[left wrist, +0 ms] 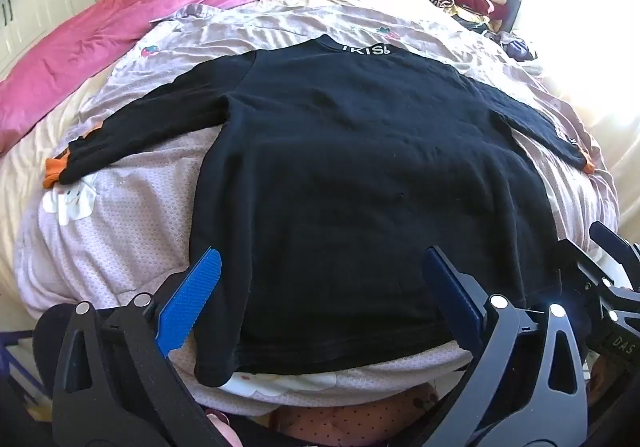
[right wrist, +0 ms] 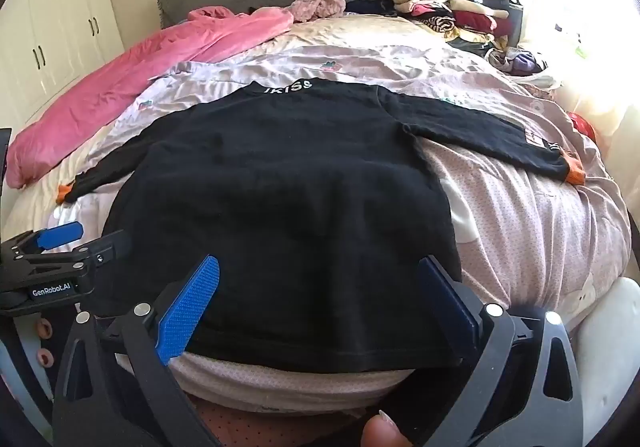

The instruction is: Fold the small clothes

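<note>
The hem of the black shirt (left wrist: pixel 344 175) lies flat on the bed (left wrist: pixel 120 231), just ahead of both grippers. The left gripper (left wrist: pixel 320 299) has its fingers spread wide around the hem's left half, holding nothing; the right gripper (right wrist: pixel 320 299) is likewise spread over the right half. Pinching too deep could catch the quilt beneath and drag it along; uneven grabs would skew the fold.

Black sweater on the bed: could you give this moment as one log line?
black sweater: flat on bed, sleeves spread | left hand-held gripper: open over hem | right hand-held gripper: open over hem | fold: not started
</note>
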Tool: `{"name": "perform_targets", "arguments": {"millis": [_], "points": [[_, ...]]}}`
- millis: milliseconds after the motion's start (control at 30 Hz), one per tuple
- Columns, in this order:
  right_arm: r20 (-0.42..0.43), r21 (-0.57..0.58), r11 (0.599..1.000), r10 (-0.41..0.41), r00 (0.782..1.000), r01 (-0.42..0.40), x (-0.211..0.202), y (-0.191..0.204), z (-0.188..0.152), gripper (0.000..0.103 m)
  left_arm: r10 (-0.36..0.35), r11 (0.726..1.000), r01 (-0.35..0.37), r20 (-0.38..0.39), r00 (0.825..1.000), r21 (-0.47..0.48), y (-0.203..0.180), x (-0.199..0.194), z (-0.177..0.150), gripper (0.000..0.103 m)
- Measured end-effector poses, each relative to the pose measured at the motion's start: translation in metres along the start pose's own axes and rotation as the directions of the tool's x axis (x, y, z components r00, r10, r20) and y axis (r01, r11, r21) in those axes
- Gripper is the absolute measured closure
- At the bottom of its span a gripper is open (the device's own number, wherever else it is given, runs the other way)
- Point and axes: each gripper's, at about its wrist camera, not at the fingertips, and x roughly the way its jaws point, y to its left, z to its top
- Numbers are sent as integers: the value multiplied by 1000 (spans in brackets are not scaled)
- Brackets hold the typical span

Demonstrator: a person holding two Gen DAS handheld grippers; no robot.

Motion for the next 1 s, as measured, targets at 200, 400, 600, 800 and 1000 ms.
{"name": "perform_targets", "arguments": {"millis": [200,400,600,800,1000], "points": [[-2,4,1000,3,1000,-3,1,2,-1,4,-2,1000,2,-2,1000,4,0,1,0,9],[8,5,1000,0,1000,0,-3,-6,0,4,2,1000,-2,4,1000,1,0,0,0,9],[25,6,1000,-4,1000,4,-7,-3,1,4,0,1000,0,4,1000,0,0,0,0,9],[22,11,1000,-8,1000,8,-7,-3,2,4,-4,1000,4,8,1000,-1,4,-4,4,9],[26,10,1000,-11,1000,11,-7,-2,2,4,-1,1000,1,10,1000,-2,4,-9,3,9]]}}
